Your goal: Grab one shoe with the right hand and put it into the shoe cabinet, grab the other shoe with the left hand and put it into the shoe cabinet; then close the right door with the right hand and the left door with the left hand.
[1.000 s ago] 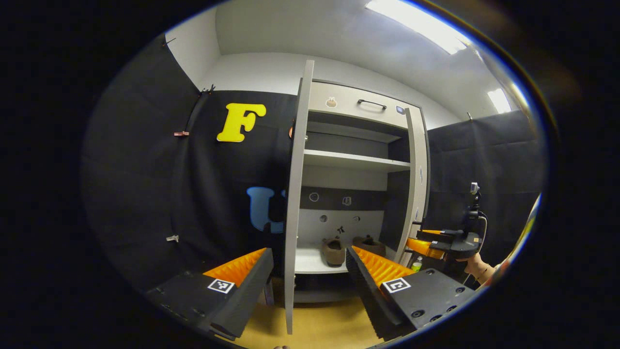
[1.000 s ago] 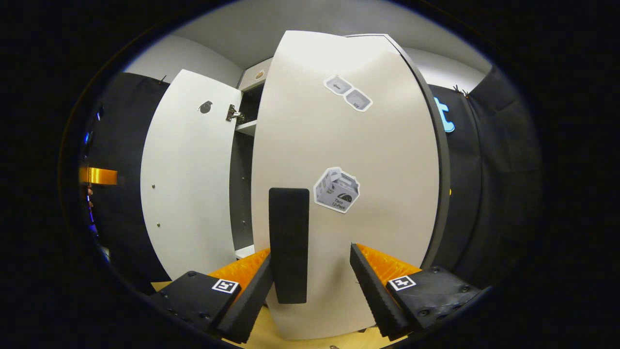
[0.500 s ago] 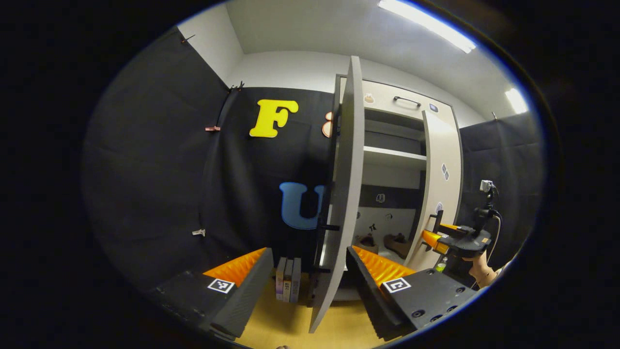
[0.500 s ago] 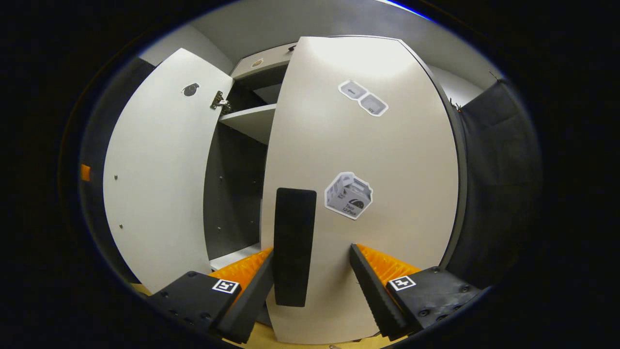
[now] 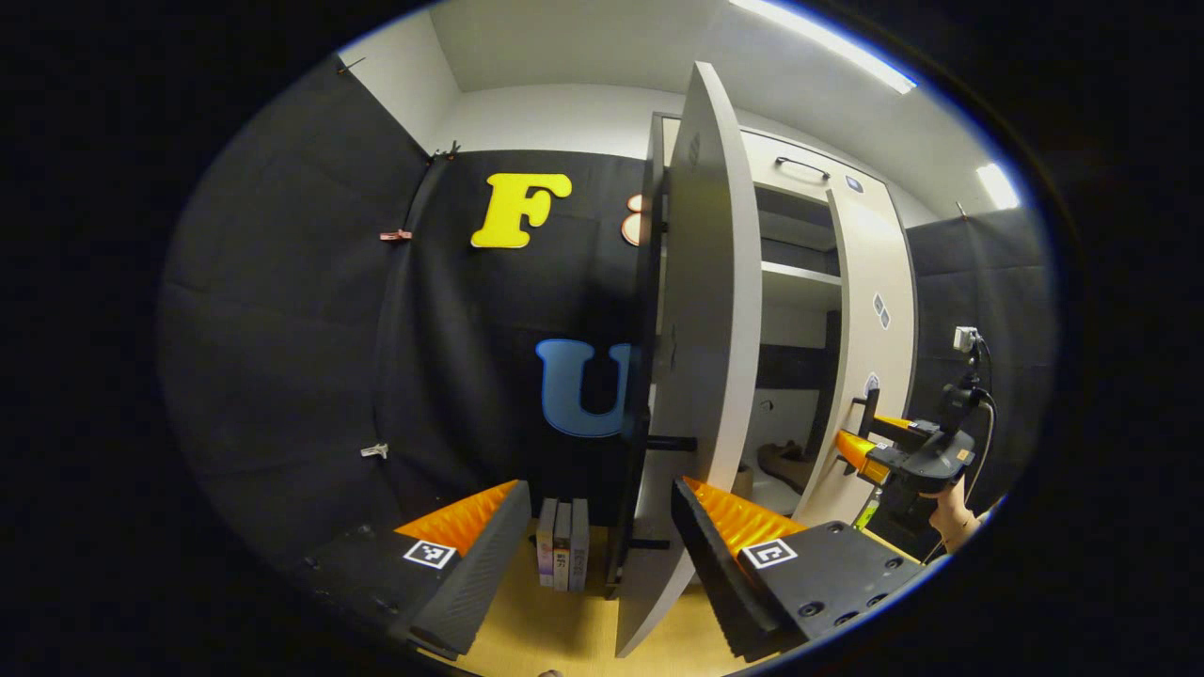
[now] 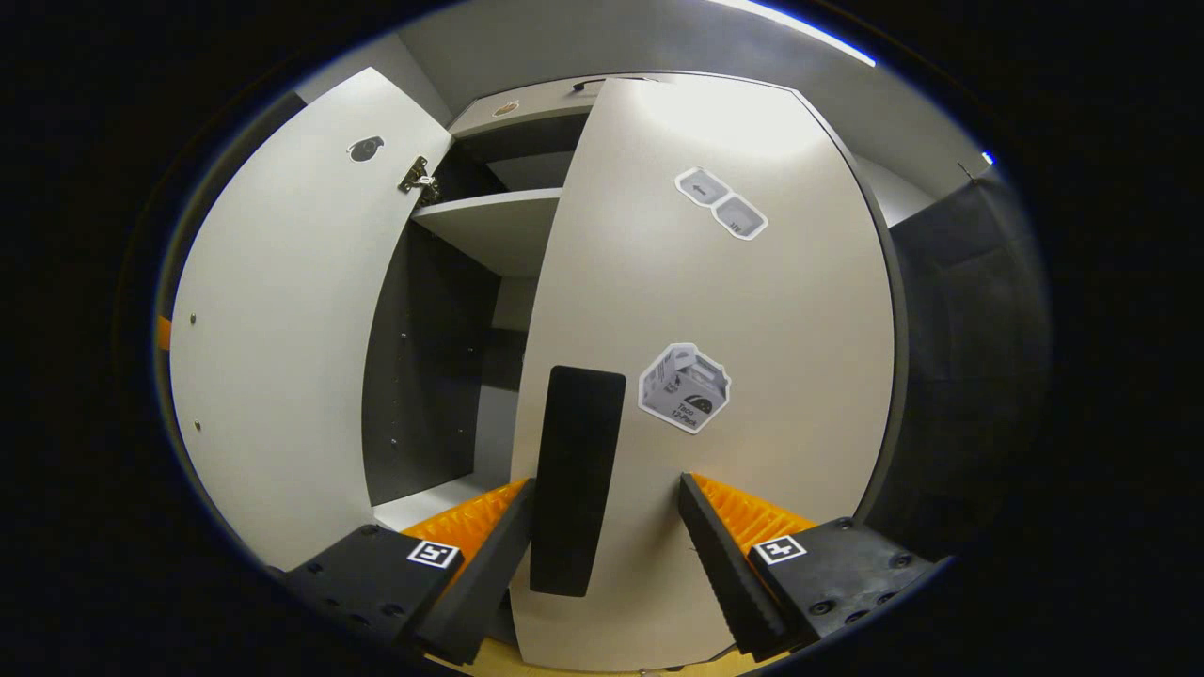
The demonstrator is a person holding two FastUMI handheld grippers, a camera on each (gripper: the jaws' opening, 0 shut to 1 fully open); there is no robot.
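- right gripper (image 6: pixel 602 527): jaws spread, holding nothing; the right door (image 6: pixel 734 451) and its dark handle (image 6: pixel 576 480) sit just ahead between them.
- left gripper (image 5: pixel 593 536): jaws spread; the left door (image 5: pixel 701 376) stands edge-on ahead.
- doors: stiff, light, hinged panels; push flat near the free edge.
- shoe (image 5: pixel 788 465): inside the cabinet (image 5: pixel 800 273).
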